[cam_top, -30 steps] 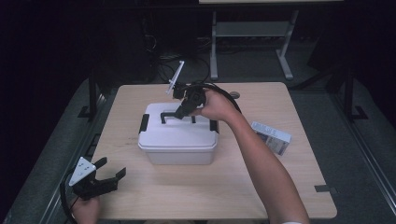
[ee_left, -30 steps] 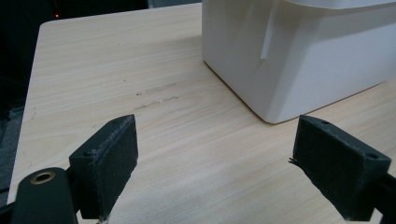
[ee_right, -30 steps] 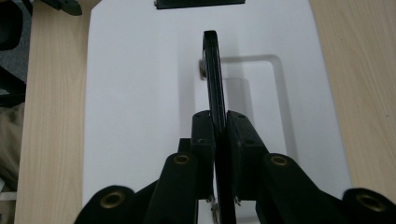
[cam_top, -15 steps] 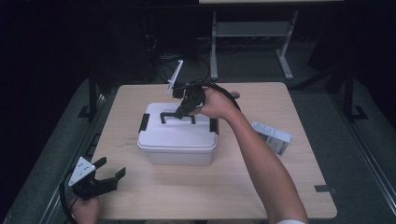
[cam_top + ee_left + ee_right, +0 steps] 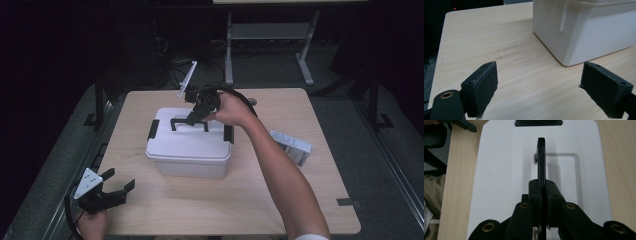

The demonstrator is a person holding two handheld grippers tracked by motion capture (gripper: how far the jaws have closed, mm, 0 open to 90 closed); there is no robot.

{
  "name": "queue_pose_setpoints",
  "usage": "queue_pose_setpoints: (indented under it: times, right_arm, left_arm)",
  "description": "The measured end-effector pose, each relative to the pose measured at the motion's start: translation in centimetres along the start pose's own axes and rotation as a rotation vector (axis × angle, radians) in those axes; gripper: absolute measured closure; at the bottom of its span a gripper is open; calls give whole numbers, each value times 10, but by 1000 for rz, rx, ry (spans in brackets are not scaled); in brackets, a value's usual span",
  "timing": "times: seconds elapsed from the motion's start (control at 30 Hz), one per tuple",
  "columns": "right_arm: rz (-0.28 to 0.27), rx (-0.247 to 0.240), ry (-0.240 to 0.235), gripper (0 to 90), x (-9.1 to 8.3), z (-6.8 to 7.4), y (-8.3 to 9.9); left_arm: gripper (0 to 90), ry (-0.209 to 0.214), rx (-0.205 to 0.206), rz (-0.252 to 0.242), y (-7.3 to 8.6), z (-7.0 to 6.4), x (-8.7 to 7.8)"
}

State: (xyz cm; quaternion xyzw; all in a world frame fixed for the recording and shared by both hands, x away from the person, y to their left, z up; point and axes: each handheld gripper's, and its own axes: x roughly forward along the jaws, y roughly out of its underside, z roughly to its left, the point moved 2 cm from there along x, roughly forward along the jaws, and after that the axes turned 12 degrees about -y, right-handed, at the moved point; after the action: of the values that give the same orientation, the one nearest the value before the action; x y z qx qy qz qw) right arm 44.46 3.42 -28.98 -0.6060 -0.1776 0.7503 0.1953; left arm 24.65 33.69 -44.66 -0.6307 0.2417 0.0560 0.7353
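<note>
On table, lidded white box (image 5: 192,145), right tool (image 5: 192,119) gripping its handle (image 5: 189,121)

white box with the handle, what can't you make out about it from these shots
- What's inside the box: shut lid covers it in the high view.
- Far end of the handle: right claw, clamped on it, blocks it in the right gripper view.
- Box's top and far side: cut off by the edge in the left gripper view.

White box (image 5: 190,150), black handle (image 5: 189,122), pale wood-grain table (image 5: 300,200).
</note>
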Motion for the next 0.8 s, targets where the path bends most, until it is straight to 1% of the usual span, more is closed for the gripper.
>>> queue_pose_setpoints:
  times: [0.1, 0.17, 0.27, 0.3, 0.43, 0.47, 0.5, 0.57, 0.6, 0.7, 0.73, 0.8]
  right_arm:
    - [-14, -8, 6, 847, -5, 2, -1]
    - [-13, -9, 8, 847, -5, 3, -2]
    - [-30, -15, 10, 847, -11, 6, -3]
    - [-40, -13, 16, 847, -16, 9, -2]
    - [-37, -19, 18, 847, -21, 14, -1]
    - [-42, -16, 25, 846, -26, 18, 1]
    - [-42, -16, 25, 846, -26, 18, 1]
    - [-58, -18, 28, 847, -34, 25, 4]
    - [-58, -18, 28, 847, -34, 25, 4]
    - [-48, -21, 36, 846, -42, 33, 8]
    - [-50, -18, 41, 847, -47, 37, 11]
    - [-54, -16, 41, 846, -49, 39, 13]
  left_arm:
    - [133, 0, -1, 0, 0, 0, 0]
    - [133, 0, -3, 0, 0, 0, 0]
    - [133, -1, -6, -5, 0, 0, 0]
    - [133, 0, -7, -6, 0, 0, 0]
    - [133, 0, -8, -4, 0, 1, 0]
    - [133, 1, -8, -4, 0, 1, 0]
    - [133, 1, -8, -5, 0, 1, 0]
    - [133, -2, -8, -5, 0, 0, -1]
    - [133, -2, -8, -5, 0, 0, -1]
    - [133, 1, -10, -1, 0, 0, 0]
    - [133, 3, -9, -1, 0, 0, 0]
    - [133, 2, -5, -1, 0, 0, -1]
